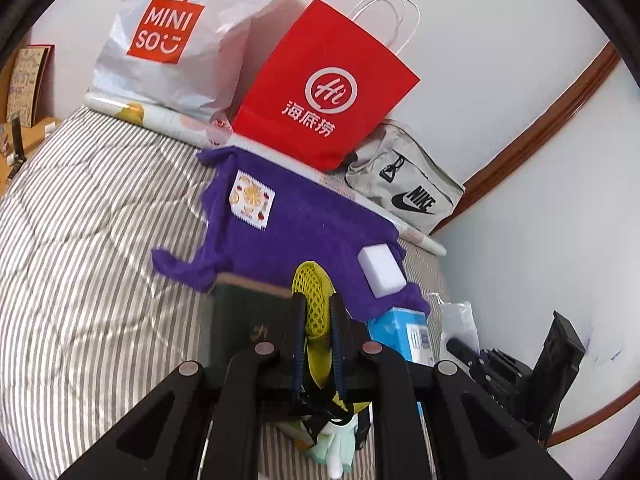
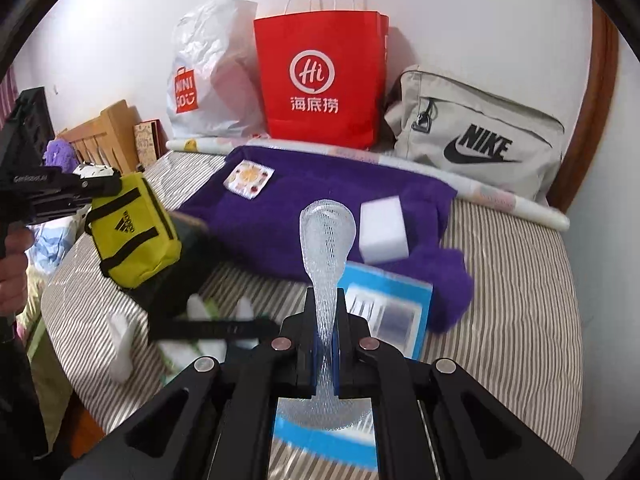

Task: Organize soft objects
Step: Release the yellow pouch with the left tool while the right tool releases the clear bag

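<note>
Pouch (image 2: 134,230) clamped in left claw (image 1: 318,320), mesh sleeve (image 2: 328,248) pinched in right claw (image 2: 325,344) — lower both gently onto towel (image 2: 304,208), release separately.

Striped bedcover (image 2: 520,280) lies bare right of purple towel (image 2: 320,184)

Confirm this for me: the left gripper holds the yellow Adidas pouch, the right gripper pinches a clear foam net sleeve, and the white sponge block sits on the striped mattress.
One detail is wrong. The white sponge block sits on the purple towel, not directly on the striped mattress, as the right wrist view shows. The rest holds: the left gripper holds the yellow Adidas pouch, and the right gripper pinches the clear foam net sleeve.
</note>
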Motion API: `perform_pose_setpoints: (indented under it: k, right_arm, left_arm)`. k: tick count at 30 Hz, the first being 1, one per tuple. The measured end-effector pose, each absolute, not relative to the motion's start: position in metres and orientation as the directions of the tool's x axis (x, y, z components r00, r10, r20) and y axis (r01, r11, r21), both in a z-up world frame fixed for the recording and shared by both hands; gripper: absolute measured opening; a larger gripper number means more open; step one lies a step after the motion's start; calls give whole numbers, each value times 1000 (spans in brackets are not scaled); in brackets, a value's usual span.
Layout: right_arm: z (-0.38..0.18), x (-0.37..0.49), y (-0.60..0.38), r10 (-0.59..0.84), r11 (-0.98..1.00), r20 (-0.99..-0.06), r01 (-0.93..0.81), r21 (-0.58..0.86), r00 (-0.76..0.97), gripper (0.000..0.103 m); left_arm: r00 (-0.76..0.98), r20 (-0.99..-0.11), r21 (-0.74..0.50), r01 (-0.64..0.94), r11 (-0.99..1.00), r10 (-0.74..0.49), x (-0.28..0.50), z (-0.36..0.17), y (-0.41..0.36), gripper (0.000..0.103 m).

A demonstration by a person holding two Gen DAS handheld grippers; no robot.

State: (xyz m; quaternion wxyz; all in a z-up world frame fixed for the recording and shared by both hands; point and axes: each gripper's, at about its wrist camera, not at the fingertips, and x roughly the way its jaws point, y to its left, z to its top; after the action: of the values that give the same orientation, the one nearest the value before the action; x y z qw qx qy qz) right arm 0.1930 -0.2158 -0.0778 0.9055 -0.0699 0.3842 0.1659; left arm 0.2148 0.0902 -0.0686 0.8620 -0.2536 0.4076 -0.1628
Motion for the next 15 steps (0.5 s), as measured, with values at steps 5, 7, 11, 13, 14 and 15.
perform_pose_setpoints:
  k: [5,7,11,13,14,15]
  right_arm:
    - [-74,226,-211,245,934,-721,-357,-3,648,5]
    - [-76,240,-210,243,935,-726,-354,-1,644,5]
    - [-82,268,-207,242,937,-737,-348,9,631,5]
    - [-84,280,-205,244,938,-743,-346,19,623,5]
    - [-85,287,-203,250,937,-748,-349,26,615,5]
    - [-87,293,-200,253,936,-752,-351,31,609,5]
  left_arm:
    - [627,-633,-541,60,839,-453,241,-63,91,12]
    - [628,-636,-537,57,842,-448,251,-63,91,12]
    - [619,-647,-534,48,844,-444,277,-65,92,12]
    - [619,-650,-531,44,846,-440,288,-66,90,12]
    - [620,-650,-532,43,846,-440,296,-67,89,12]
    - [618,-650,-534,42,844,-442,302,-68,88,12]
